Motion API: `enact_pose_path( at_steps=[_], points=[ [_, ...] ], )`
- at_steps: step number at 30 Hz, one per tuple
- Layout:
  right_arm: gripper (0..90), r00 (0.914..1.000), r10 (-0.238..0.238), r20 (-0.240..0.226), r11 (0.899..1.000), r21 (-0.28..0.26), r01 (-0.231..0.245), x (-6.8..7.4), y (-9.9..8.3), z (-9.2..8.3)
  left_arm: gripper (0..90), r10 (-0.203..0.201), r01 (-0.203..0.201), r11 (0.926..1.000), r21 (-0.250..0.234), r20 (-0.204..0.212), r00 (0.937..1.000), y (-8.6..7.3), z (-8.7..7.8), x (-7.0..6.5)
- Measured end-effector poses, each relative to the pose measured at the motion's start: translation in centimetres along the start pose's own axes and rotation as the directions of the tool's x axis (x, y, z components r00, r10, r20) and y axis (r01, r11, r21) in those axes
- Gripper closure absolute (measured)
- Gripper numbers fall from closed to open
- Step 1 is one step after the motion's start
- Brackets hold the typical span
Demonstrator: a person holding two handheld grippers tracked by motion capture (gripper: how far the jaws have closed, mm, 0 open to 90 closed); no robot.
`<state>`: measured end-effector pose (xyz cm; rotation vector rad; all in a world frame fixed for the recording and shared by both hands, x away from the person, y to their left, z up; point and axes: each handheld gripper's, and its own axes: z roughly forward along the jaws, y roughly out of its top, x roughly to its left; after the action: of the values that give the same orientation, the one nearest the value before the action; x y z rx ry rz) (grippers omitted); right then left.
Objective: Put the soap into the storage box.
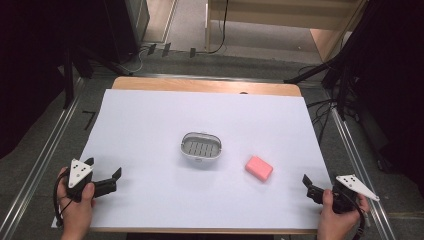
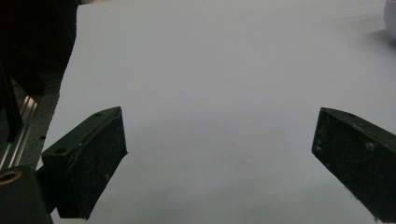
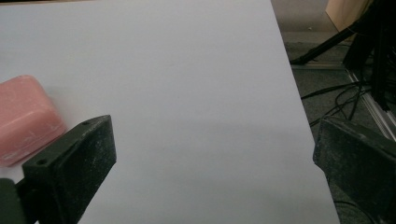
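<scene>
It looks like a lab or recording studio; the table [image 1: 150, 84] wears a white sheet; around the table stand black stands [image 1: 345, 75], floor cables [image 1: 325, 107], metal rails [image 1: 45, 160].

A matt white paper sheet [image 1: 150, 125] is covering the wooden table [image 1: 205, 86]. The pink soap bar [image 1: 259, 167] is looking waxy and smooth, faintly scuffed. The soap dish [image 1: 200, 146] is showing smooth, slightly glossy white plastic. The gripper pads [image 3: 88, 163] are looking black, rough and dusty.
</scene>
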<state>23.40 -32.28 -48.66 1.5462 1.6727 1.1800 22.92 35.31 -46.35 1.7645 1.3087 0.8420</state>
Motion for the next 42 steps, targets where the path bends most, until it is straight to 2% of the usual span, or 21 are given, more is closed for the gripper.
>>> enact_pose_path(
  at_steps=[2,4,8,9,10,12,14,17,20,26,29,31,32,33,34,36,38,39,40,41,42],
  points=[
    [12.0,0.9998,-0.011,-0.015,1.0,-0.006,0.011,0.0,0.0,-0.1,3.6,0.001,-0.001,1.0,-0.001,-0.001,1.0,0.0,0.0,0.0],
    [13.1,0.9993,-0.023,-0.029,1.0,0.009,0.023,0.1,0.1,-0.1,3.7,0.001,-0.001,1.0,-0.004,-0.001,1.0,0.0,0.0,0.0],
    [13.6,0.9919,-0.118,-0.046,0.99,0.072,0.121,0.6,0.6,-0.1,3.6,0.002,-0.002,1.0,-0.002,-0.001,1.0,0.0,0.0,0.0],
    [13.6,0.9919,-0.118,-0.046,0.99,0.072,0.121,0.6,0.6,-0.1,3.6,0.002,-0.002,1.0,-0.002,-0.001,1.0,0.0,0.0,0.0],
    [14.4,0.9825,-0.169,-0.077,0.978,0.111,0.177,1.0,1.3,-0.1,3.6,0.003,-0.003,1.0,0.004,-0.004,1.0,0.0,0.0,0.0],
    [14.3,0.9697,-0.221,-0.105,0.955,0.177,0.237,1.4,2.0,0.1,3.6,0.005,-0.005,1.0,0.005,-0.005,1.0,0.0,0.0,0.0],
    [13.8,0.9538,-0.27,-0.132,0.923,0.245,0.295,1.8,2.4,0.5,3.6,0.002,-0.002,1.0,0.004,-0.005,1.0,0.0,0.0,0.0],
    [13.5,0.9356,-0.306,-0.176,0.879,0.326,0.349,2.3,2.7,1.3,3.6,0.003,-0.003,1.0,0.003,-0.004,1.0,0.0,0.0,0.0],
    [13.4,0.9153,-0.354,-0.193,0.83,0.386,0.402,2.9,2.8,1.9,3.6,0.002,-0.002,1.0,0.001,-0.004,1.0,0.0,0.0,-0.1],
    [13.4,0.888,-0.374,-0.268,0.762,0.457,0.459,3.4,3.9,2.9,3.6,0.004,-0.004,1.0,0.004,-0.004,1.0,0.0,0.0,0.0],
    [13.2,0.8812,-0.375,-0.288,0.726,0.501,0.472,3.6,4.7,3.4,3.7,0.003,-0.003,1.0,0.002,-0.004,1.0,0.0,0.0,-0.1],
    [13.1,0.8762,-0.374,-0.304,0.697,0.532,0.482,3.9,5.2,3.7,3.6,0.003,-0.003,1.0,0.001,-0.004,1.0,0.0,0.0,-0.1],
    [13.1,0.8696,-0.378,-0.317,0.68,0.542,0.494,4.0,5.5,4.0,3.6,0.003,-0.002,1.0,0.001,-0.004,1.0,0.0,0.0,-0.1],
    [13.1,0.8696,-0.378,-0.317,0.68,0.542,0.494,4.0,5.5,4.0,3.6,0.003,-0.002,1.0,0.001,-0.004,1.0,0.0,0.0,-0.1],
    [13.0,0.8578,-0.388,-0.337,0.638,0.573,0.514,4.5,5.8,4.5,3.7,0.003,-0.003,1.0,0.001,-0.004,1.0,0.0,0.0,-0.1],
    [12.8,0.8448,-0.399,-0.357,0.602,0.593,0.535,4.9,6.1,5.0,3.6,0.002,-0.002,1.0,0.001,-0.003,1.0,0.0,0.0,-0.1],
    [12.7,0.8346,-0.409,-0.369,0.571,0.61,0.549,5.3,6.2,5.4,3.6,0.003,-0.003,1.0,0.001,-0.003,1.0,0.0,0.0,-0.1],
    [12.7,0.8319,-0.408,-0.376,0.558,0.618,0.553,5.4,6.3,5.6,3.6,0.003,-0.003,1.0,0.001,-0.003,1.0,0.0,0.0,-0.1],
    [12.6,0.8278,-0.408,-0.385,0.549,0.621,0.559,5.5,6.4,5.8,3.6,0.003,-0.003,1.0,0.001,-0.003,1.0,0.0,0.0,-0.1],
    [12.6,0.8278,-0.408,-0.385,0.549,0.621,0.559,5.5,6.4,5.8,3.6,0.003,-0.003,1.0,0.001,-0.003,1.0,0.0,0.0,-0.1],
    [12.0,0.8267,-0.405,-0.39,0.537,0.63,0.561,5.7,6.5,6.1,3.6,0.004,-0.004,1.0,0.001,-0.003,1.0,0.0,0.0,-0.1]
  ],
)
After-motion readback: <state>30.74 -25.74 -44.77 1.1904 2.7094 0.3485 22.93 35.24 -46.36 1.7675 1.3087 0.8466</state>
